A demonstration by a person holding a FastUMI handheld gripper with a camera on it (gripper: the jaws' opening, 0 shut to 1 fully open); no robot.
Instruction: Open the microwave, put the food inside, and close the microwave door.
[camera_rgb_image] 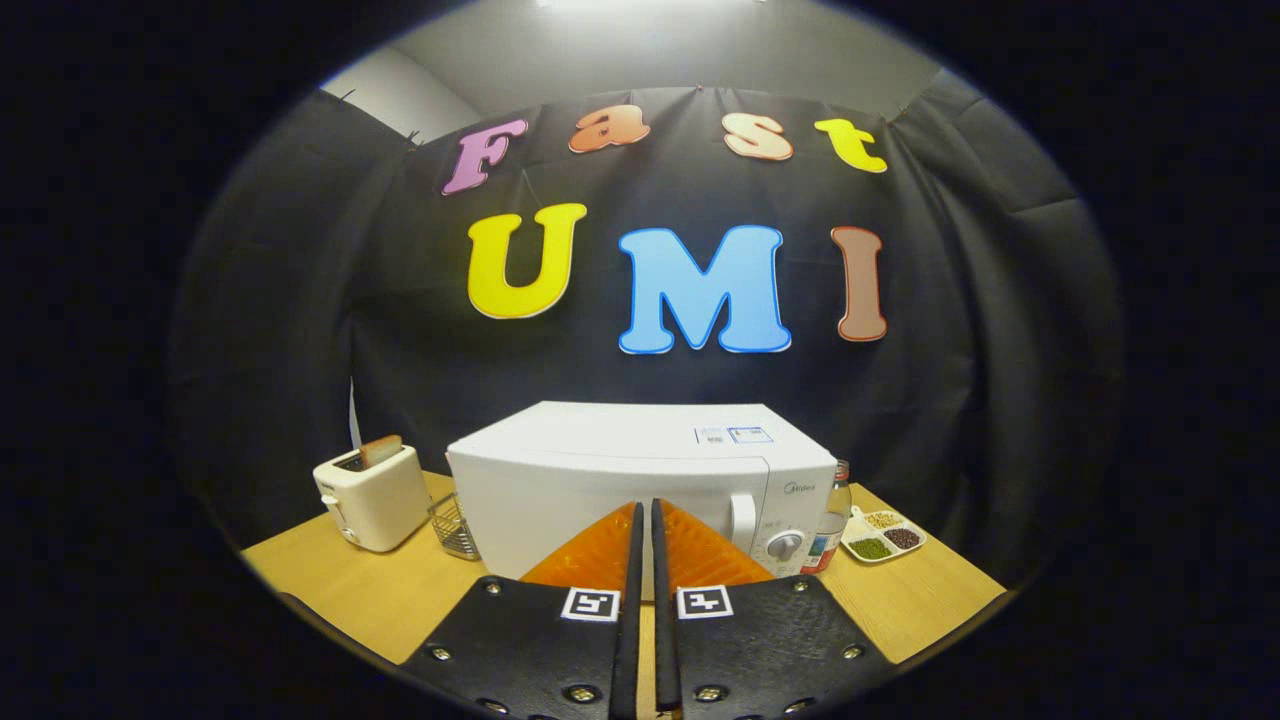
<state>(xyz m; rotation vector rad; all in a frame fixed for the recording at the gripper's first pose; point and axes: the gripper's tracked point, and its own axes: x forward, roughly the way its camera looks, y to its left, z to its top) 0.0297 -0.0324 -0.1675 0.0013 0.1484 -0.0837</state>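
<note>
Gripper view: microwave (600, 470) stands beyond gripper (645, 530) on worktop (400, 590), door shut. Jaws closed together, holding nothing. Food not identified. Judgement: task not started; opening, loading, closing all remain.

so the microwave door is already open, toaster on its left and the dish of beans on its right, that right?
Not quite: the microwave door is shut, flush with its front, as the gripper view shows. The toaster does stand to its left and the dish of beans to its right. The tongs are closed on nothing, just short of the door.
</note>
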